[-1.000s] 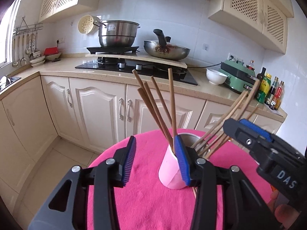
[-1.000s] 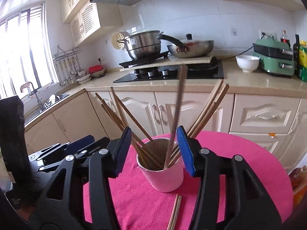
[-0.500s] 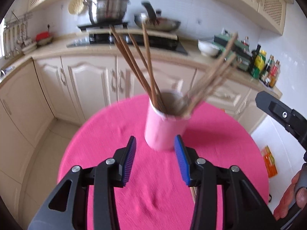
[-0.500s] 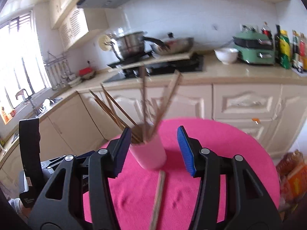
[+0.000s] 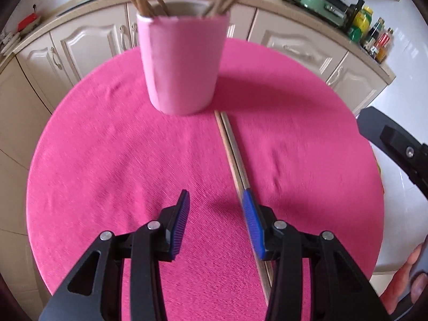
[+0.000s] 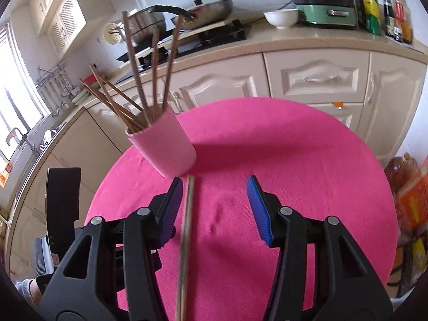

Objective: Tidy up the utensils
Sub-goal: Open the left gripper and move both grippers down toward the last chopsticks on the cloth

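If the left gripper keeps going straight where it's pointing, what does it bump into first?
Probably the pink tablecloth. The left gripper tilts steeply down, its open fingers empty, the chopsticks lying beside its right finger. The pink cup stands farther ahead. Depth is hard to judge.

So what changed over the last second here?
Both grippers, left and right, tipped down from the pink cup of wooden chopsticks toward the loose wooden chopstick pair on the pink tablecloth. Nothing gripped; jaws stayed open, cup unmoved.

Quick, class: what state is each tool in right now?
Left tool: open, holding nothing; chopsticks lie by its right finger.
Right tool: open, holding nothing.
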